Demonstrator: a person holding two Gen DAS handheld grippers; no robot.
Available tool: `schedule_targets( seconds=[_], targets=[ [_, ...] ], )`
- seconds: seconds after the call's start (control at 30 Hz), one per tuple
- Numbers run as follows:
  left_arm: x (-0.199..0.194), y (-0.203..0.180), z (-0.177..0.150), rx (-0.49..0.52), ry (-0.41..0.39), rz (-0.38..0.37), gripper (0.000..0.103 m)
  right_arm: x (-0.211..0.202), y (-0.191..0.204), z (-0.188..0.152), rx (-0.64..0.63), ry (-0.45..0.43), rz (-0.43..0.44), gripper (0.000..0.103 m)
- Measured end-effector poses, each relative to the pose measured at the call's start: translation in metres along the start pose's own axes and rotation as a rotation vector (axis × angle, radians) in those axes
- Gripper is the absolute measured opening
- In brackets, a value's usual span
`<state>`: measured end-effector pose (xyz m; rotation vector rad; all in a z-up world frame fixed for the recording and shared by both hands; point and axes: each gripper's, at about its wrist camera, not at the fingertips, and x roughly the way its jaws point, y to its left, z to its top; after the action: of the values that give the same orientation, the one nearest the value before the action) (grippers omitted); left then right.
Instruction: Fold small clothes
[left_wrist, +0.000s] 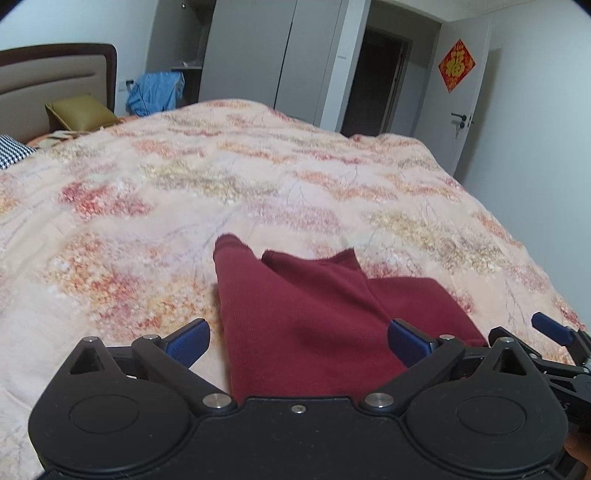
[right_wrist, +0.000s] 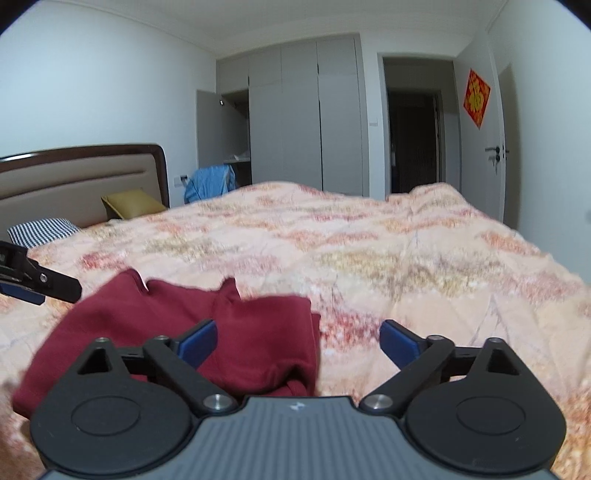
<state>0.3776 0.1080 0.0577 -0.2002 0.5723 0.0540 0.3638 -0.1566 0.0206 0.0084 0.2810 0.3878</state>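
two grippers hang over the bed, both with their blue pads spread wide and nothing between them. the left gripper (left_wrist: 298, 338) sits right above the garment (left_wrist: 303, 317), a dark red knit piece lying partly folded on the quilt (left_wrist: 258, 177); its pads straddle the cloth without pinching it. one narrow cuffed end of the garment points away toward the far side of the bed, with a second flap beside it and another layer spreading out to the right.

the right gripper (right_wrist: 298, 338) hovers just off the garment's right edge: its left pad is over the red cloth (right_wrist: 221, 332), its right pad over bare quilt. from that side the garment looks bunched, with a rolled fold at the near corner. the tip of the left gripper shows at the left border of the right wrist view, beside the garment.

further off, a headboard (right_wrist: 74, 177), an olive pillow (right_wrist: 133, 203) and a checked pillow (right_wrist: 40, 230) sit at the head of the bed. a blue cloth (left_wrist: 155, 92) hangs by the wardrobe (right_wrist: 303, 118), and a red decoration (left_wrist: 456, 65) is stuck on the door.
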Motion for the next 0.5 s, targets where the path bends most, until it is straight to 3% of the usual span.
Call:
schedule_targets(
  seconds=[0.5],
  targets=[
    [-0.062, -0.016, -0.010, 0.004, -0.113, 0.042, 0.102, -0.061, 0.005, 0.027, -0.004, -0.135, 0.031, 0.103]
  ],
)
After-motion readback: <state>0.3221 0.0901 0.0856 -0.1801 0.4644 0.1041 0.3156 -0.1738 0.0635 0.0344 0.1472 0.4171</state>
